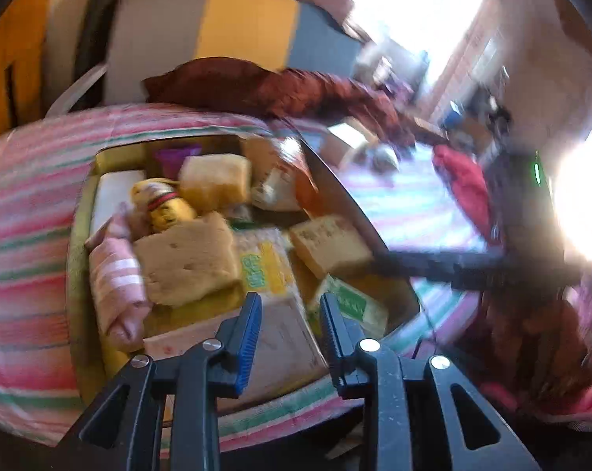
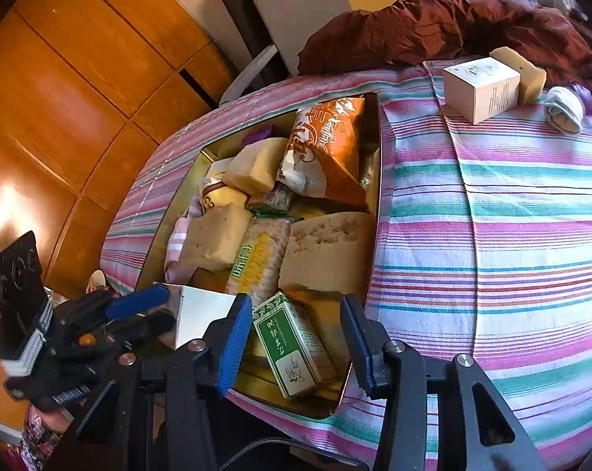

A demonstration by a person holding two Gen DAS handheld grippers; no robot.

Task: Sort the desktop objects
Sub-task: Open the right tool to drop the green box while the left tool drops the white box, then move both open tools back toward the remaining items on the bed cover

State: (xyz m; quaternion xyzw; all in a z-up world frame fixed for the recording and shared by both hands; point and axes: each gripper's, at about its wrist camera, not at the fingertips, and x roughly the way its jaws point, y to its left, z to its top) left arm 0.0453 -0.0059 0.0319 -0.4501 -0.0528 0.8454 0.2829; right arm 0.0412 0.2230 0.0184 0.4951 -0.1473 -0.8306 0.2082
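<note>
Gold tray [image 2: 374, 149] sits on striped cloth [image 2: 492, 204], packed w/ sponge blocks, noodle pack [image 2: 258, 257], orange snack bag [image 2: 327, 145], green box [image 2: 292, 343] at tray's near end. Right gripper [image 2: 296, 337] over that near end, jaws apart, empty, green box betw. them. Left gripper [image 1: 290, 331] also over tray, jaws apart, nothing held. White box [image 2: 480, 88], another sponge [image 2: 525, 72] & rolled sock [image 2: 565, 110] lie on cloth well beyond tray's far right corner.
</note>
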